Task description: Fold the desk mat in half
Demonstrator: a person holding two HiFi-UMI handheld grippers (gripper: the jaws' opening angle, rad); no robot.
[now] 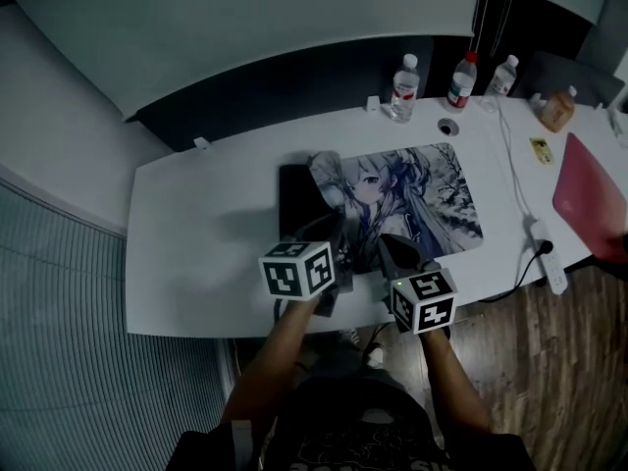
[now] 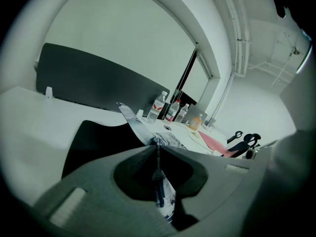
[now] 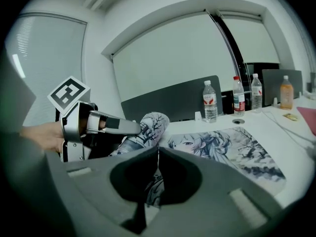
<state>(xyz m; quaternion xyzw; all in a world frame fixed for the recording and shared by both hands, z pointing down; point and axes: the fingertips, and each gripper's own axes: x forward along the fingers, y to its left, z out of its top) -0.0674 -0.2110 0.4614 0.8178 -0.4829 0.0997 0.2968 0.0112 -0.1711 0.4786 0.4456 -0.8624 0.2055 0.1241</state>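
We find all three views dim and cool, nearly drained of colour. Light falls soft and even over the long white desk top (image 1: 206, 224), and shadows on it are faint and soft-edged. The printed rectangular desk mat (image 1: 422, 199) lying on it looks matte, its print legible. In the head view the desk's edges bow. Both gripper views are round fisheye pictures with black corners. There the pale plain wall (image 2: 128, 38) behind the desk is brightest, and whatever sits nearer than the desk blurs.
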